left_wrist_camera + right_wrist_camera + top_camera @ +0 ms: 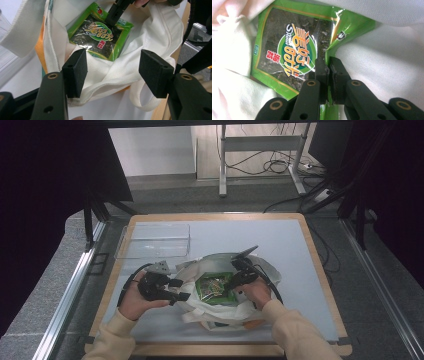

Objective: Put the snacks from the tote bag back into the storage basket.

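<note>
While the white cloth bag (220,307) lies open at the lower middle of the high view, a green packet of seaweed snack (215,287) sits inside its mouth, and both grippers are held at the bag. At the lower left of that view the left gripper (175,290) is placed on the bag's rim; its own view shows the jaws standing fairly wide with a fold of white cloth between them, and whether the pads press on the cloth cannot be told. At the lower right of centre the right gripper (235,282) reaches into the bag, and in its own view the jaws are seen closed tight on a green edge of the packet (287,55). The step in hand is judged to be the grasp of the packet inside the bag, either for lifting it out or for seating it deeper; which of the two cannot be told. The next move is judged to call for the bag's mouth to be kept spread while the packet is drawn past the cloth without snagging. The pinch itself is shown by the right gripper view, whereas the high view adds the layout: beyond the bag, at the upper left of the pale surface (280,240), a clear plastic tray (155,240) lies apart.
</note>
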Motion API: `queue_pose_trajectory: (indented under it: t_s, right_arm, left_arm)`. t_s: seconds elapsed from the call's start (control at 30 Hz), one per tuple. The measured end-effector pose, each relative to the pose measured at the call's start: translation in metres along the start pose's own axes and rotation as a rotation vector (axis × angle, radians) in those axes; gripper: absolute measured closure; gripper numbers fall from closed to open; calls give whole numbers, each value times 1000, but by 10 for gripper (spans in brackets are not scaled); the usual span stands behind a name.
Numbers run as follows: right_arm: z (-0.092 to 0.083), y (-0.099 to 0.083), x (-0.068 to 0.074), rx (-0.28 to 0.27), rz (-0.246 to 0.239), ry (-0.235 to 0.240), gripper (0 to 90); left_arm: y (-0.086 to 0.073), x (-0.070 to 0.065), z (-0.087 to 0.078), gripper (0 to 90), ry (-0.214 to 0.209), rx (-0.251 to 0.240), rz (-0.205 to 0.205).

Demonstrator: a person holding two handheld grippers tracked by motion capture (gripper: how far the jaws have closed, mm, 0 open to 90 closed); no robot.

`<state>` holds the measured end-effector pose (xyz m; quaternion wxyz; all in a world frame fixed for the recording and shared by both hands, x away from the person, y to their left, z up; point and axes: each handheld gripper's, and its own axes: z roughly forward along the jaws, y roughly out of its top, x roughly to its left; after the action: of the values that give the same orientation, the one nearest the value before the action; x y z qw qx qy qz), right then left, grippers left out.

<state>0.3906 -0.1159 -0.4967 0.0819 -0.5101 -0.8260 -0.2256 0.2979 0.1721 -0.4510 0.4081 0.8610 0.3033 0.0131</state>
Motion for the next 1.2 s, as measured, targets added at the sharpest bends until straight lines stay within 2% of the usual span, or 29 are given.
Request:
queue_pose_trajectory:
  t_s: [0.1,0.13,0.2,0.37,0.47,0.6,0.63,0.7,0.83,0.9,1.2]
  right_arm:
    - [-3,-1,2,1,8,-1,861]
    - [-5,-2,2,-8,-5,-9,861]
    - [-12,-3,5,-23,-12,5,860]
    - [-27,-5,6,-47,-17,-4,861]
    - [-36,-8,3,-62,-21,-10,861]
    - [-49,-13,-2,-96,-26,-13,862]
    - [-55,-15,-3,-117,-39,-12,862]
    - [-57,-16,-3,-118,-47,-7,863]
    - [-68,-19,0,-155,-88,-11,866]
    - [-75,-19,1,-162,-101,-6,869]
    - [-100,-19,5,-209,-188,-15,871]
  left_arm:
    - [0,1,-1,395,1,7,13]
    - [0,1,-1,395,1,5,7]
    - [0,1,-1,395,2,3,5]
    - [0,0,0,392,4,-1,2]
    - [0,1,-1,391,6,4,14]
    - [0,1,-1,391,6,2,8]
    - [0,0,-1,391,7,-3,3]
    - [0,0,-1,391,10,-5,10]
    - [0,0,-2,390,12,-12,6]
    - [1,1,-3,390,14,-8,19]
    - [1,0,-5,389,16,-16,15]
